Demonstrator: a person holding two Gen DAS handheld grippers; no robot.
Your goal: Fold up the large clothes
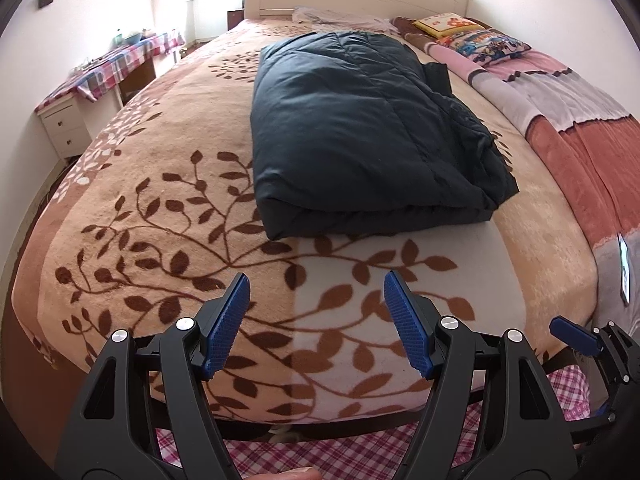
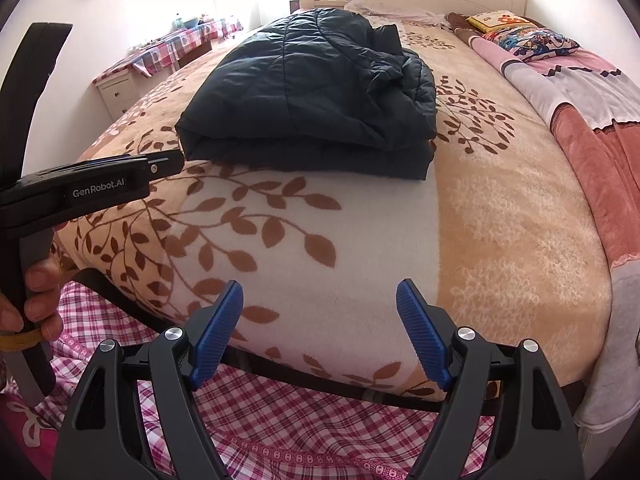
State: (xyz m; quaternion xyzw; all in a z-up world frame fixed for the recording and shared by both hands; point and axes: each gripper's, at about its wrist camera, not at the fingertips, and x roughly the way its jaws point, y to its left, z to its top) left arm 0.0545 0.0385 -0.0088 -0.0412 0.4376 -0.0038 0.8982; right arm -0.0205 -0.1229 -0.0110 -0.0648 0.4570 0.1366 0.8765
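Note:
A dark navy quilted jacket (image 1: 360, 128) lies folded into a thick rectangular bundle on the bed's leaf-patterned blanket (image 1: 160, 216); it also shows in the right wrist view (image 2: 316, 96). My left gripper (image 1: 316, 292) is open and empty, hovering over the foot of the bed, short of the jacket's near edge. My right gripper (image 2: 319, 300) is open and empty, also over the foot of the bed, apart from the jacket. The left gripper's body (image 2: 92, 184) shows at the left of the right wrist view, held by a hand.
A pink and rust quilt (image 1: 568, 120) with pillows (image 1: 480, 40) lies along the bed's right side. A phone (image 1: 623, 268) rests at the right edge. A white nightstand (image 1: 66, 128) and checked-cloth table (image 1: 120, 60) stand left. Checked fabric (image 2: 304, 420) lies below the bed's foot.

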